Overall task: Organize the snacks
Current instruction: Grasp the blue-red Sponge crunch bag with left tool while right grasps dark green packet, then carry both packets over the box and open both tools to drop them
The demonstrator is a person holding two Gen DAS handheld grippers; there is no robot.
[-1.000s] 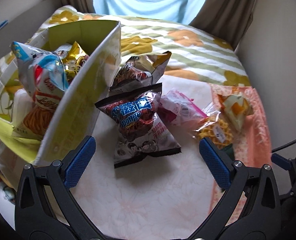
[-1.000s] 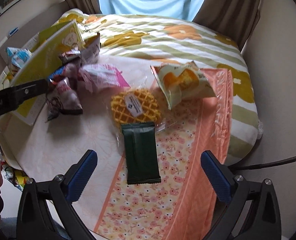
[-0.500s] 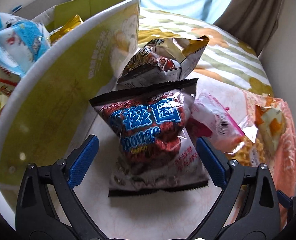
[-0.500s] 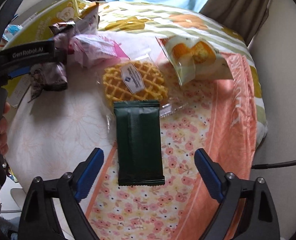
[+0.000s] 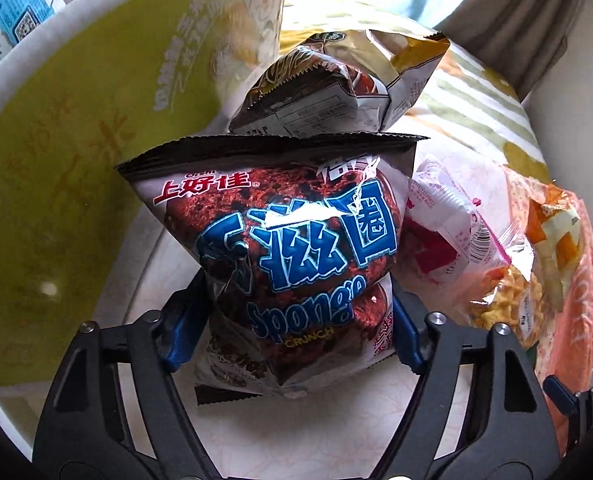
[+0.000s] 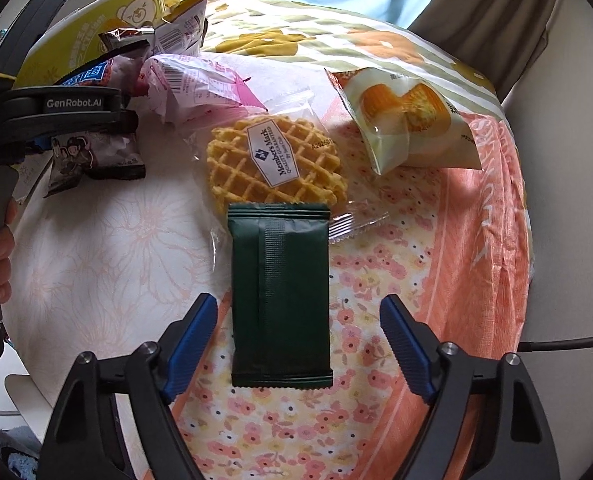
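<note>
The left tool (image 5: 292, 328) pinches the Sponge Crunch bag (image 5: 292, 248) just beside the yellow box (image 5: 76, 160). The right tool (image 6: 298, 344), spread, straddles the dark green packet (image 6: 280, 296) on the bed.

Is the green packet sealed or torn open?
Sealed: the green packet lies flat, both crimped ends intact, between the open right tongs.

L: box wall (image 5: 76, 184) tight on left side | gold bag (image 5: 336, 92) blocks ahead | pink pack (image 5: 444, 220) crowds right | R: dark packet (image 6: 281, 292) lies between open gripper (image 6: 298, 344) fingers | waffle (image 6: 276, 164) touching beyond | bare floral cloth (image 6: 108, 248) left, free | cake bag (image 6: 408, 124) far right
</note>
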